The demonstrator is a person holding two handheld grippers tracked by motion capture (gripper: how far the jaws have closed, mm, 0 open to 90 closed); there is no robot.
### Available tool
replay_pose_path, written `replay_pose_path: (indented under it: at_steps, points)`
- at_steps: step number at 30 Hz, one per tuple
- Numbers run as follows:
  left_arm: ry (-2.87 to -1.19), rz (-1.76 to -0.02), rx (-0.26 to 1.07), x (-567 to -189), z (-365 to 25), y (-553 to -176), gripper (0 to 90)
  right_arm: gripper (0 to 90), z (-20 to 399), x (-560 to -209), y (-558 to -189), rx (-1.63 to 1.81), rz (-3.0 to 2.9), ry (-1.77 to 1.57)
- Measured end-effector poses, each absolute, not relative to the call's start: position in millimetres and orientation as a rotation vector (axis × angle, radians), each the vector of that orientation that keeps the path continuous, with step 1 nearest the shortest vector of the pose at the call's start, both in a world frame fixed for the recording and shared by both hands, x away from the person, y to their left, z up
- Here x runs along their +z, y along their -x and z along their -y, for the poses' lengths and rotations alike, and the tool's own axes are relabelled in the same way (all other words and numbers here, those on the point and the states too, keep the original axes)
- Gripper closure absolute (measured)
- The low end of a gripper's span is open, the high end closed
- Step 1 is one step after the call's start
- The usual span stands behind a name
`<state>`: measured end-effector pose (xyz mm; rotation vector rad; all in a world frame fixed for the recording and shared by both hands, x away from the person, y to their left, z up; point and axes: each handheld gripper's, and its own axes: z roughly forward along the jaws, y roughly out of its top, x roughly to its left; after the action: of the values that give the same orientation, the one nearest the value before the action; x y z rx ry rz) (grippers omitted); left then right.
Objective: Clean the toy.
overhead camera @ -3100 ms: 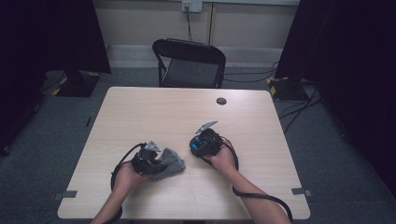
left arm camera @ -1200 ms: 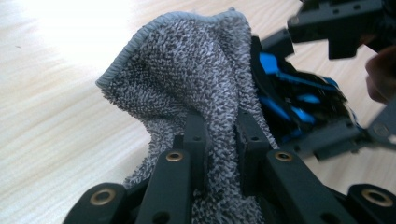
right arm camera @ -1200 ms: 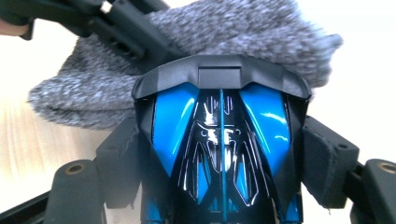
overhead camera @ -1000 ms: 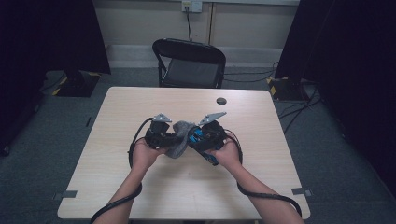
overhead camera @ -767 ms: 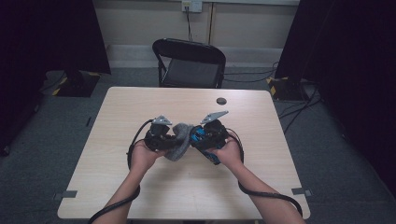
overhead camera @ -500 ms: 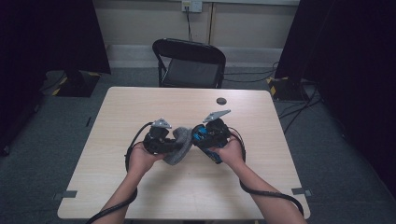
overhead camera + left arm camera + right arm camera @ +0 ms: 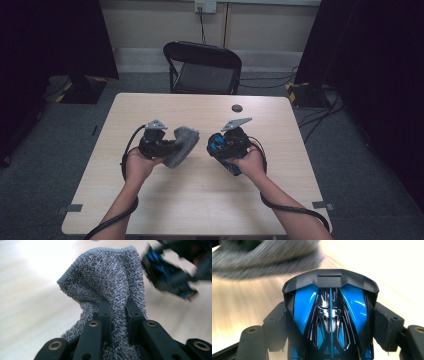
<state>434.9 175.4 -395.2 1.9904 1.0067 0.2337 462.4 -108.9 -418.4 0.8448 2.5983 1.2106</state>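
Table (image 7: pixel 200 200), pale wood. Grey cloth (image 7: pixel 181 145) just left of ctr, lifted, pinched tight in left gripper (image 7: pixel 167 146), whose jaws point to 3 o'clock. Right gripper (image 7: pixel 220 145) clamps blue-black toy car (image 7: pixel 225 144) near ctr, apart from cloth. Small dark disc (image 7: pixel 236 108) at 12.

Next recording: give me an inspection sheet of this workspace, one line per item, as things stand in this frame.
Surface: light wooden table, bare around the hands.
Job's things: grey terry cloth; blue and black toy car.
Clutter: small dark round object near the far edge.
Tongs: left gripper shut on the cloth, held above the table; right gripper shut on the toy car's sides.
Cables: black cable trails from the right gripper across the table; more lie on the floor at right.
Surroundings: black folding chair behind the table, grey carpet, dark curtains, wall socket.
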Motion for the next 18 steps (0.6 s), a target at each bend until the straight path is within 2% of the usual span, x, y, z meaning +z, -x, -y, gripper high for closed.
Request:
replay_pose_path:
  at_steps: [8,18]
  points:
    - [-2.009,-1.027,0.281,-390.2,-157.6,-458.0,78.1,25.9,99.0,-417.7,-455.2,1.244,-2.621,-0.802]
    - [-2.096,-0.927,0.228,-393.8,-122.3,-460.1,78.0,25.8,91.8,-419.7,-452.6,1.242,-2.634,-0.782]
